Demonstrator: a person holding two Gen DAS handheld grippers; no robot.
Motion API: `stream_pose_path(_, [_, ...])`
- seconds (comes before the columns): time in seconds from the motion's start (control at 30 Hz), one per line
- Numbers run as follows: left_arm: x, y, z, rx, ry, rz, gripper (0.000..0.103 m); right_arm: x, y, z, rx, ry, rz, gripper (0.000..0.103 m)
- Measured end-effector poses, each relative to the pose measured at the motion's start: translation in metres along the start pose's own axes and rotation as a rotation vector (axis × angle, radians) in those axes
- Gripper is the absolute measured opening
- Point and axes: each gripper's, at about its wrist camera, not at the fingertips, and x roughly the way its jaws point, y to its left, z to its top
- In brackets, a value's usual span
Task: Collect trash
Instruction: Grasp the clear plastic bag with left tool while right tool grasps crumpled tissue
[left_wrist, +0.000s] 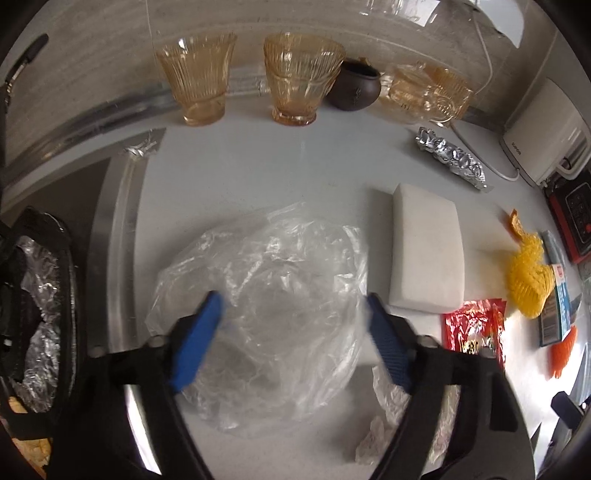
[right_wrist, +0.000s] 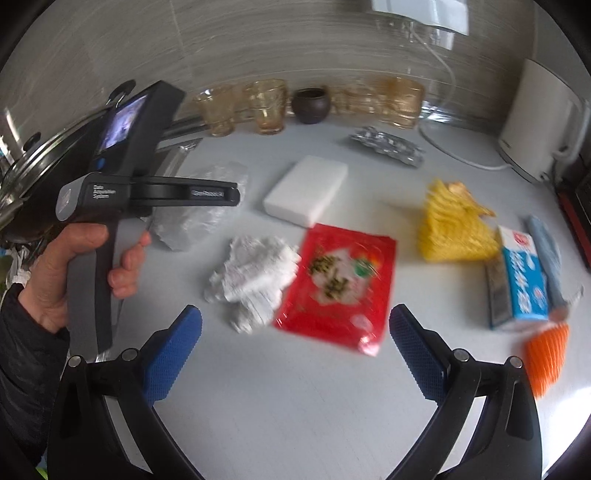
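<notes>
Left wrist view: the left gripper (left_wrist: 293, 315) was positioned over a crumpled clear plastic bag (left_wrist: 266, 291) lying on the white worktop (left_wrist: 258, 166). Its blue-padded jaws were spread on either side of the bag; whether the pads pressed on the plastic could not be told. A black bin lined with crumpled silver foil (left_wrist: 33, 314) was seen at the left edge. A white rectangular foam block (left_wrist: 426, 251) lay just right of the bag, and a crumpled silver foil strip (left_wrist: 452, 157) lay further back.

Right wrist view: the right gripper (right_wrist: 295, 354) was held released, nothing between its jaws, above bare worktop. Beyond it lay a red printed plastic sachet (right_wrist: 340, 284), with a wad of crumpled white tissue (right_wrist: 251, 277) touching its left edge. A yellow foam net sleeve (right_wrist: 454, 229) lay to the right. The person's left hand (right_wrist: 77, 266) was seen gripping the other device's handle.
</notes>
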Motion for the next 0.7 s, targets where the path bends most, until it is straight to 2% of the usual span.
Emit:
stream_pose_path(0.13, [0.005, 0.003, 0.0, -0.018, 0.013, -0.028, 0.035, 0.008, 0.007, 0.009, -0.012, 0.006, 0.017, 0.101])
stream_pose_path(0.23, [0.004, 0.007, -0.001, -0.032, 0.009, -0.048, 0.023, 0.015, 0.008, 0.014, -0.016, 0.01, 0.027, 0.101])
stream_pose_path(0.37, [-0.005, 0.01, -0.004, -0.042, -0.007, -0.061, 0.022, 0.027, 0.01, 0.023, -0.004, 0.021, 0.05, 0.101])
stream_pose_path(0.5, [-0.024, 0.017, -0.012, -0.056, -0.031, -0.084, 0.022, 0.048, 0.02, 0.034, -0.037, 0.053, 0.026, 0.101])
stream_pose_path(0.6, [-0.033, 0.02, -0.018, -0.052, -0.04, -0.074, 0.022, 0.065, 0.031, 0.038, -0.078, 0.082, 0.002, 0.1])
stream_pose_path(0.7, [-0.04, 0.022, -0.026, -0.048, -0.048, -0.064, 0.022, 0.079, 0.04, 0.038, -0.116, 0.121, -0.011, 0.084])
